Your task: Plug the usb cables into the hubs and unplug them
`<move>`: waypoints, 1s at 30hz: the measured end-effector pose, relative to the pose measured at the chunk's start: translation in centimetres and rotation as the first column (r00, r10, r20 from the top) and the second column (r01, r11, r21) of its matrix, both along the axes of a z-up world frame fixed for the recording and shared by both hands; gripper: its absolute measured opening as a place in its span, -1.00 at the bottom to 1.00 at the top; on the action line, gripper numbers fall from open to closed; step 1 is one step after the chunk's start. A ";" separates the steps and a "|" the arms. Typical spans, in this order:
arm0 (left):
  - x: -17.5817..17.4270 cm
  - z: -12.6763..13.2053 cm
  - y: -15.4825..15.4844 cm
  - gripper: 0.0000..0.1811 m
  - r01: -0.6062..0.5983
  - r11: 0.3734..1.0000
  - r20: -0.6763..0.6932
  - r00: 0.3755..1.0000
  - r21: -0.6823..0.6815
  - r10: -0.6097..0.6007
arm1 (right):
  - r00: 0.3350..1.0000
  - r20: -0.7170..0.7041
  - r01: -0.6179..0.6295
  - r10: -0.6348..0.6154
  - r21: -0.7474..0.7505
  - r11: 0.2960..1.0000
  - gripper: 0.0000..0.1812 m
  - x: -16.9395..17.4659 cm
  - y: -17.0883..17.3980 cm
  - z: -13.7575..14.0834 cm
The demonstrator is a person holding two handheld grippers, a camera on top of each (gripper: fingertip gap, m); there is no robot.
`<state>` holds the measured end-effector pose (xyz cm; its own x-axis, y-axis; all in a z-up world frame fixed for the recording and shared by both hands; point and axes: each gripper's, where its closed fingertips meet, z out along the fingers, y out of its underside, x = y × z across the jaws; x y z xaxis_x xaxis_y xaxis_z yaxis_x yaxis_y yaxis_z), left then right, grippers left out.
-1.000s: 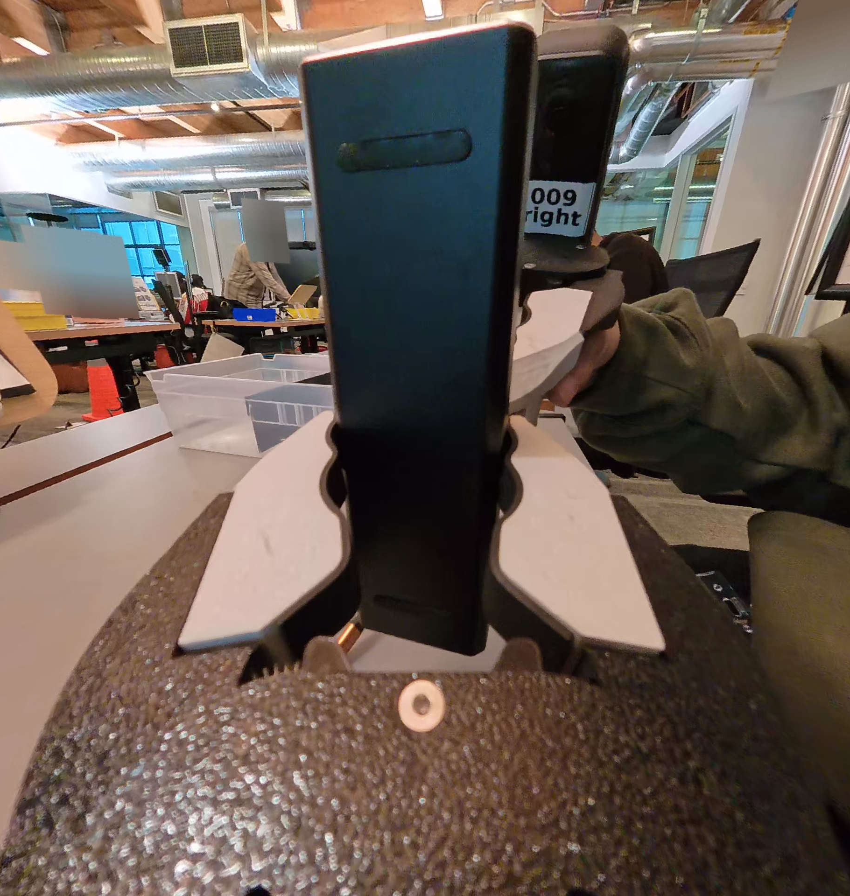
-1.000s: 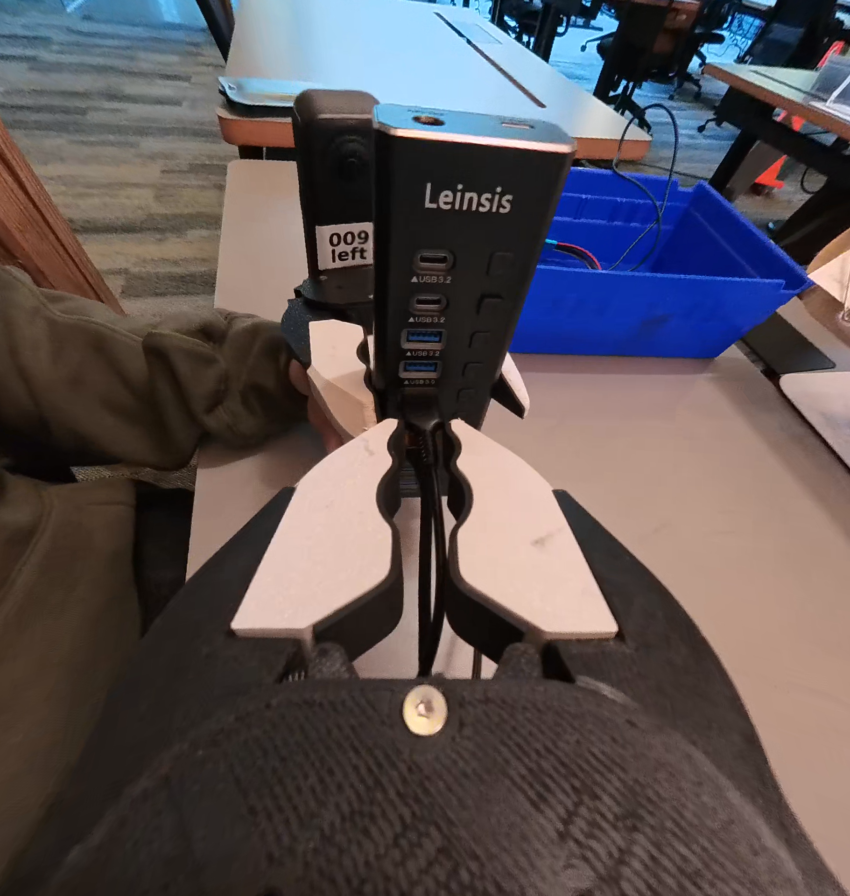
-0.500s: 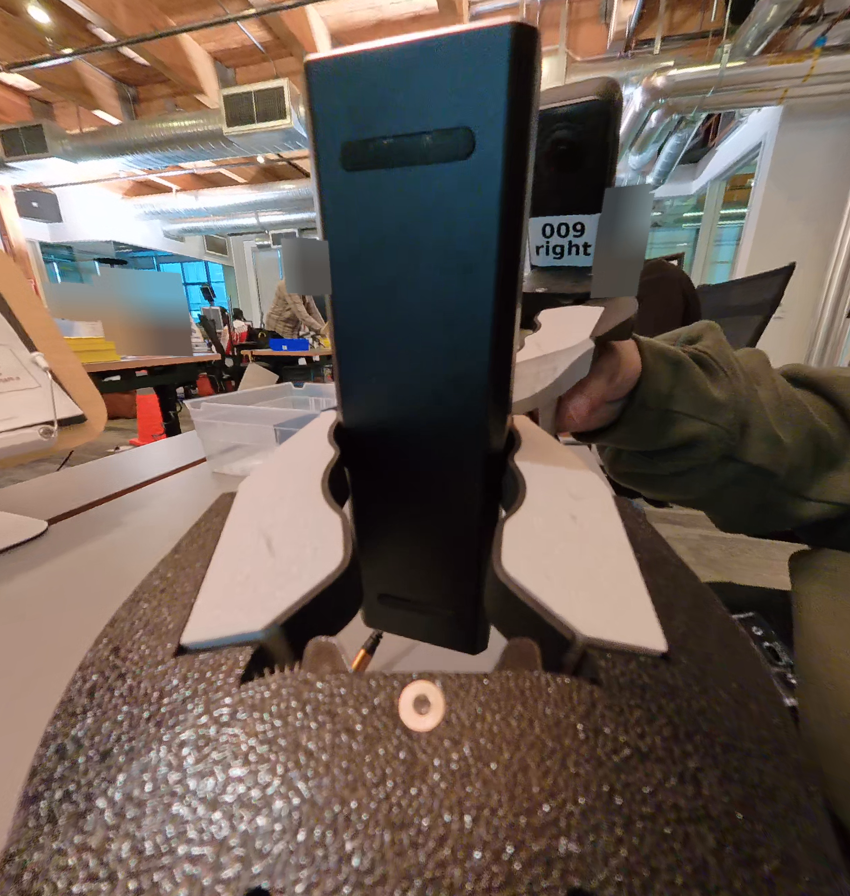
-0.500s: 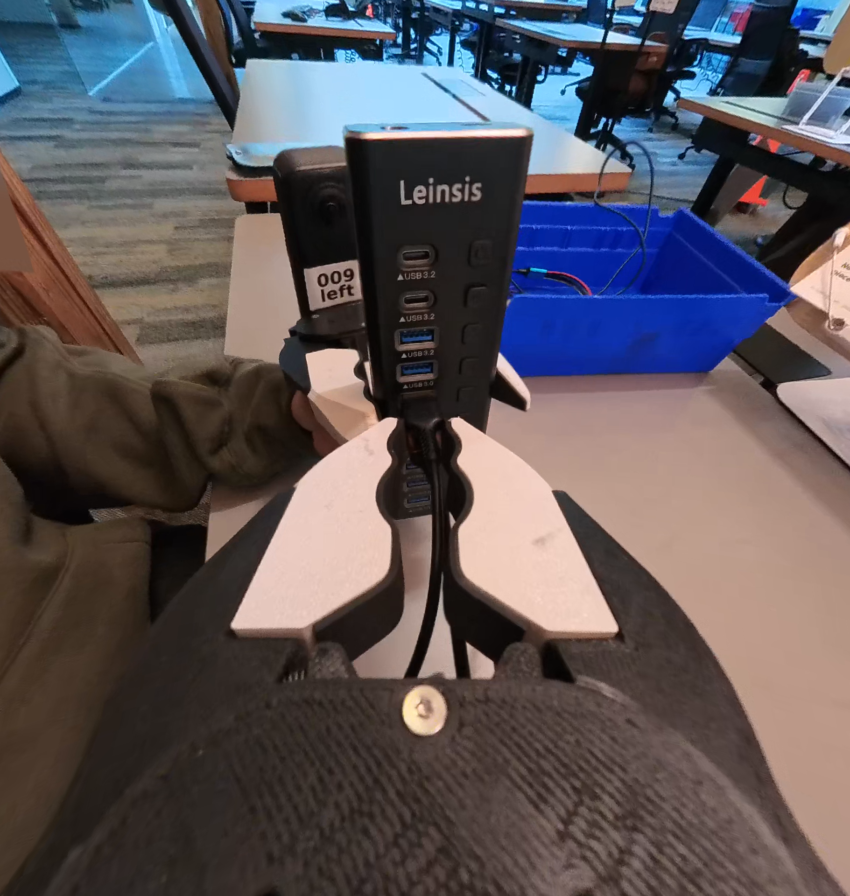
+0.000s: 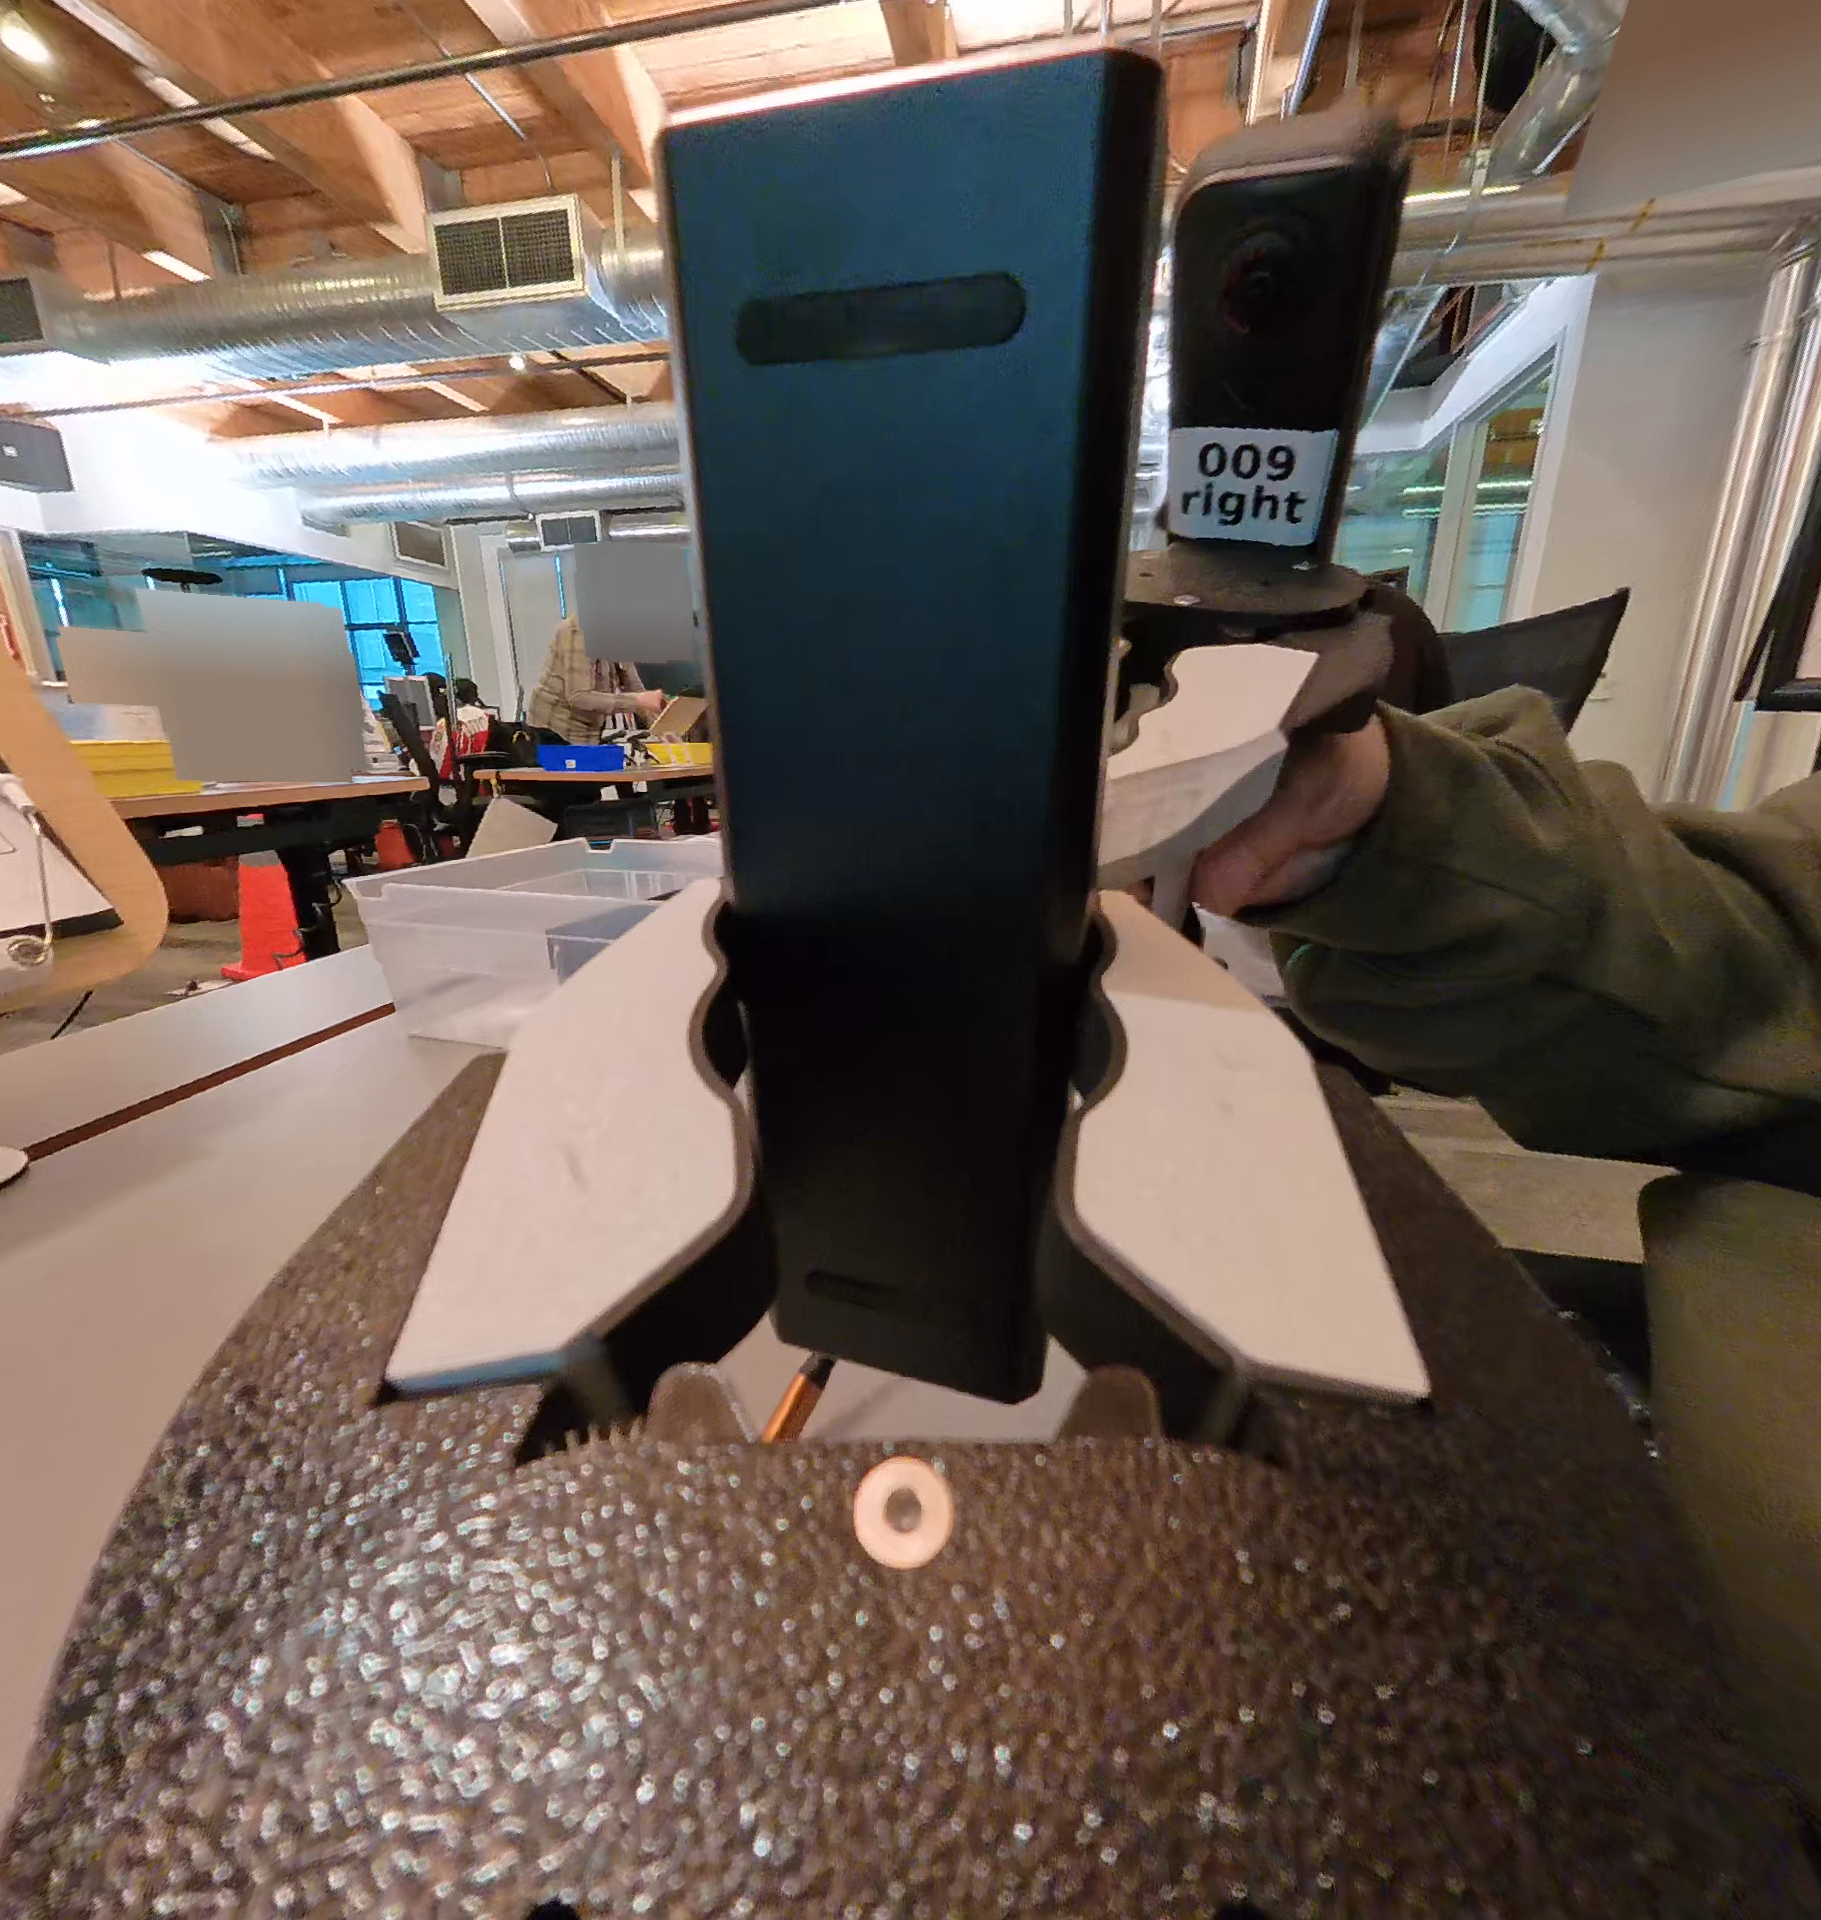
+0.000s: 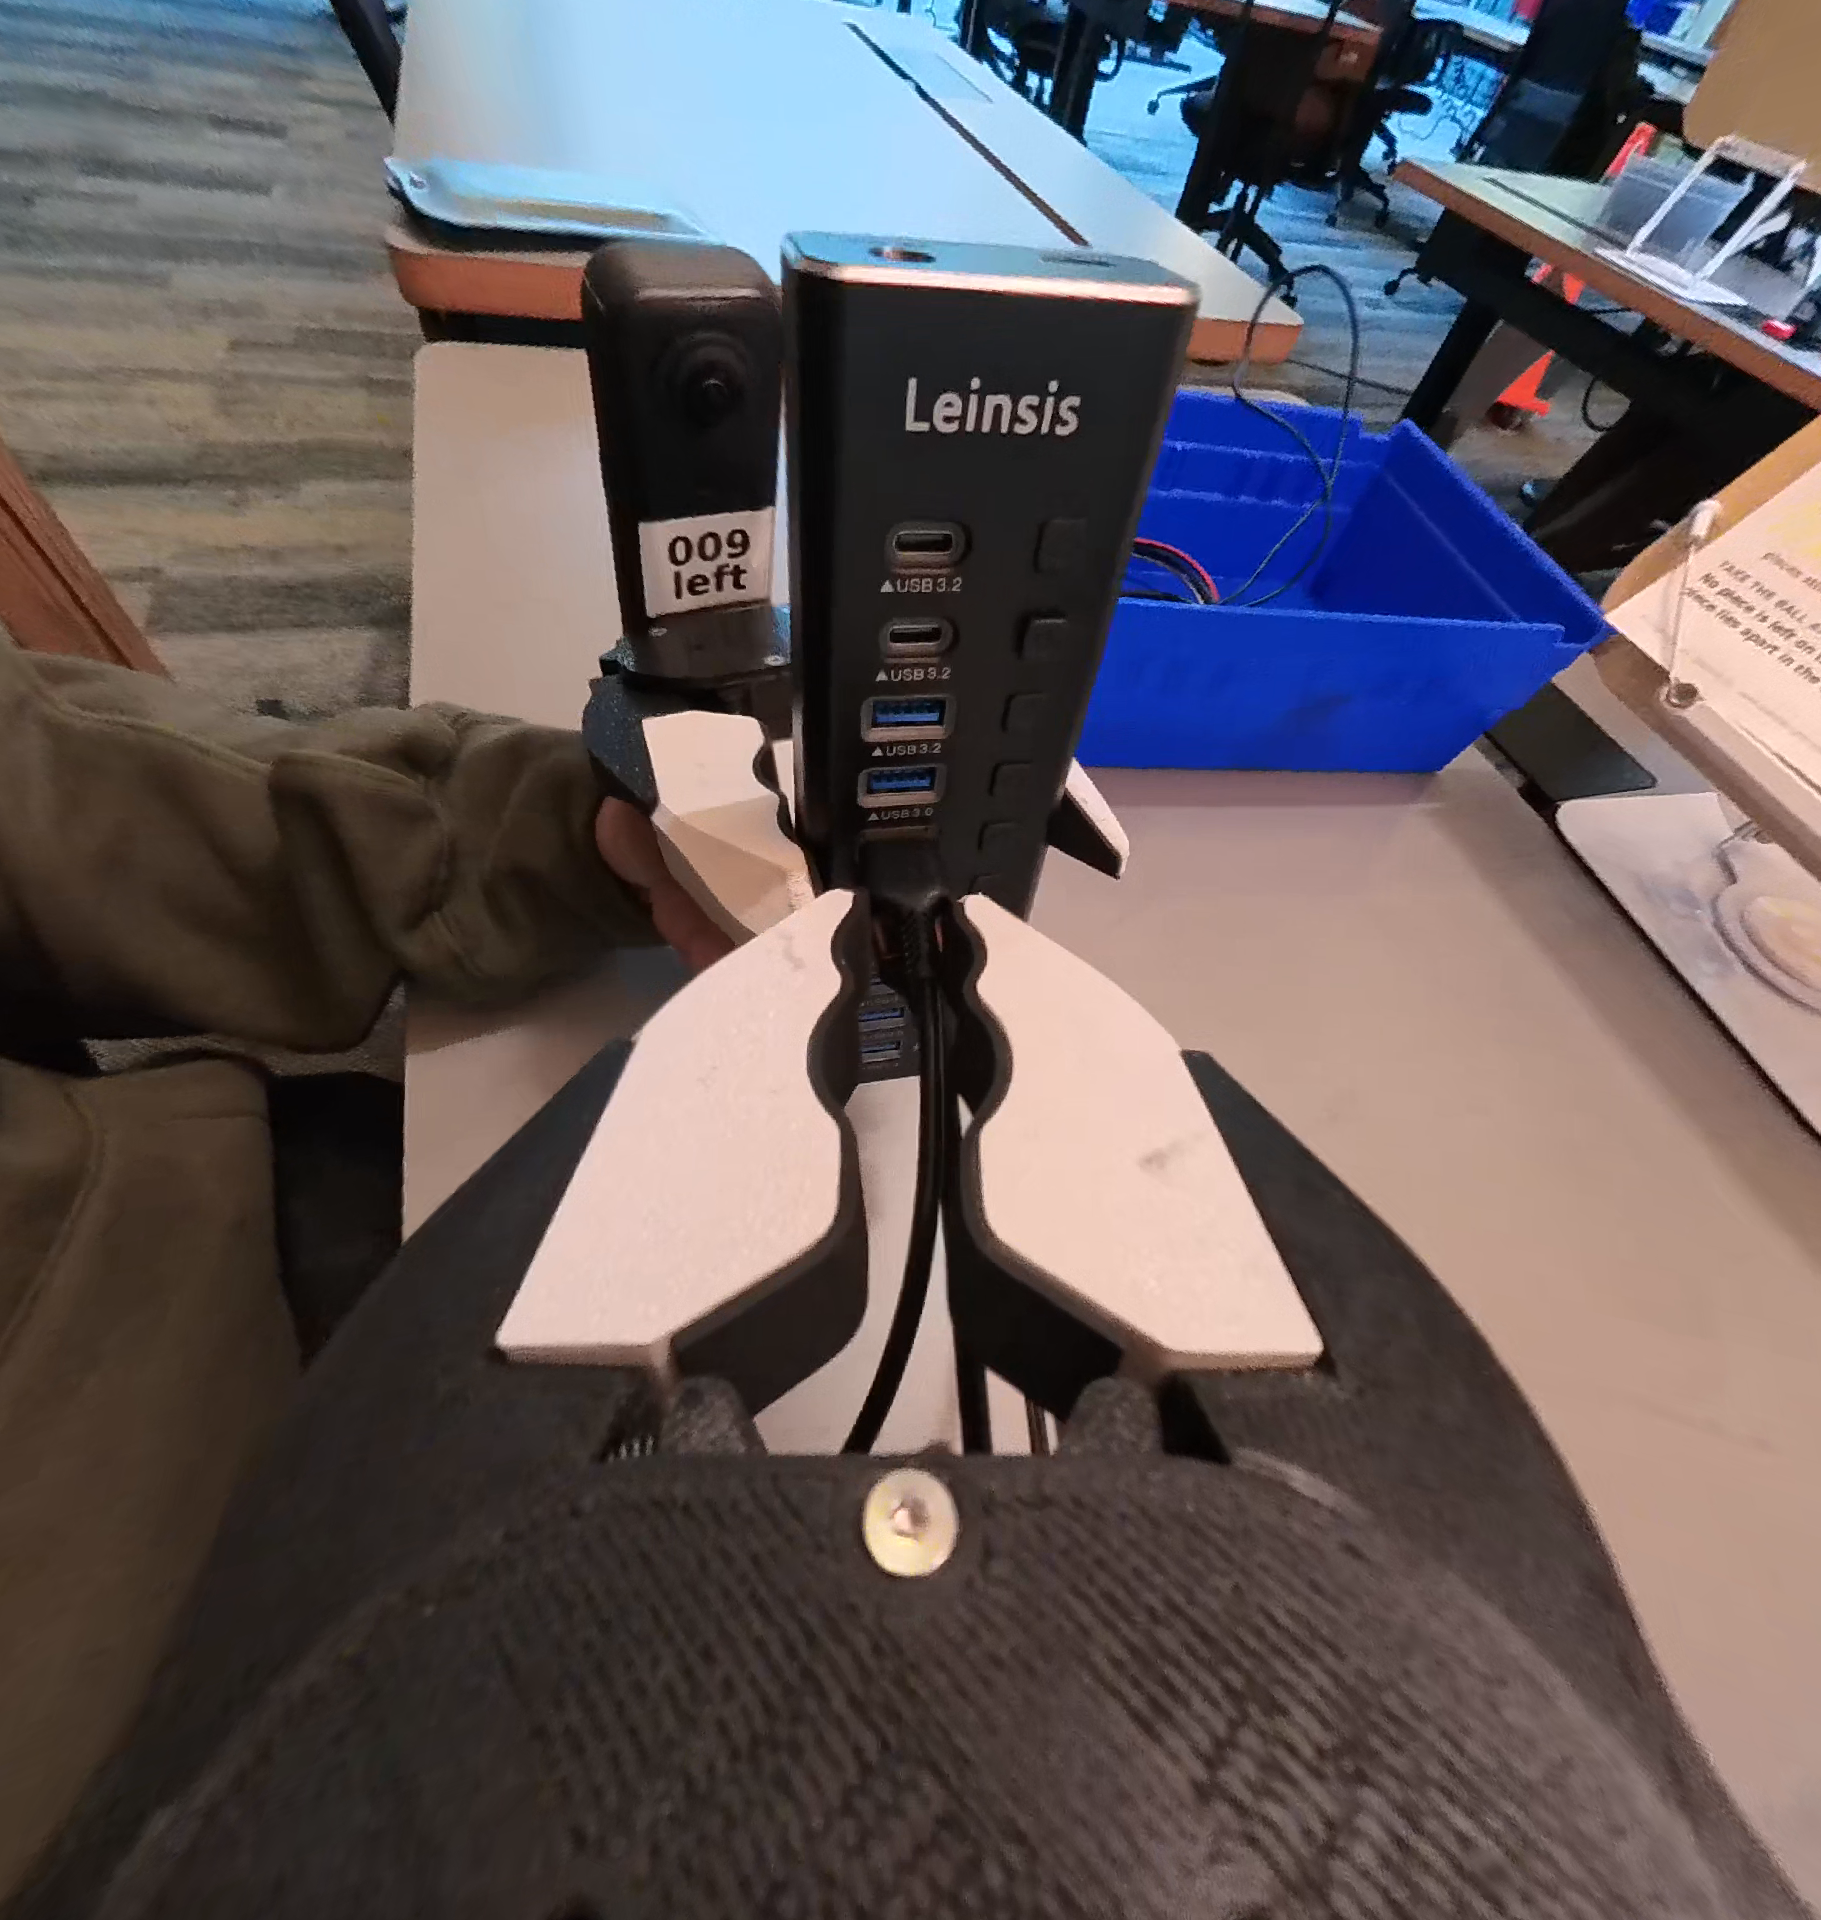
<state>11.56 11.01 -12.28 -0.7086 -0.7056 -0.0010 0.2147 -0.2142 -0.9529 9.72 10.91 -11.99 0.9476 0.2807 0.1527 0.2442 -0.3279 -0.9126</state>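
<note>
Hub (image 5: pixel 906 727) ports hidden in left wrist view; cable (image 6: pixel 921 1195) plug tip hidden by tongs.

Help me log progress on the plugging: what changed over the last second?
Little changed: both views only drift slightly. The left gripper stays clamped on the black hub, and the right gripper stays shut on the black cable plug at a port.

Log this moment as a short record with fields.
hub: black USB hub held upright above the table
left gripper: shut on the hub's lower body
right gripper: shut on a black cable plug
plug: at a port on the hub's front; whether seated cannot be told
upper ports: four unoccupied
behind: blue bin with wires
</note>
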 end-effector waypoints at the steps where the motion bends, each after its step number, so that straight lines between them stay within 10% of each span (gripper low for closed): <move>1: 0.1 0.1 0.0 -0.33 -0.006 1.000 -0.005 1.000 -0.004 0.006 | 1.000 -0.023 -0.006 0.006 0.011 1.000 -0.86 0.1 0.0 0.2; 30: -0.7 1.0 -0.1 -0.33 0.039 0.999 0.019 0.999 -0.014 -0.038 | 0.955 -0.294 -0.002 0.048 0.155 0.988 -0.93 -0.6 -0.4 1.0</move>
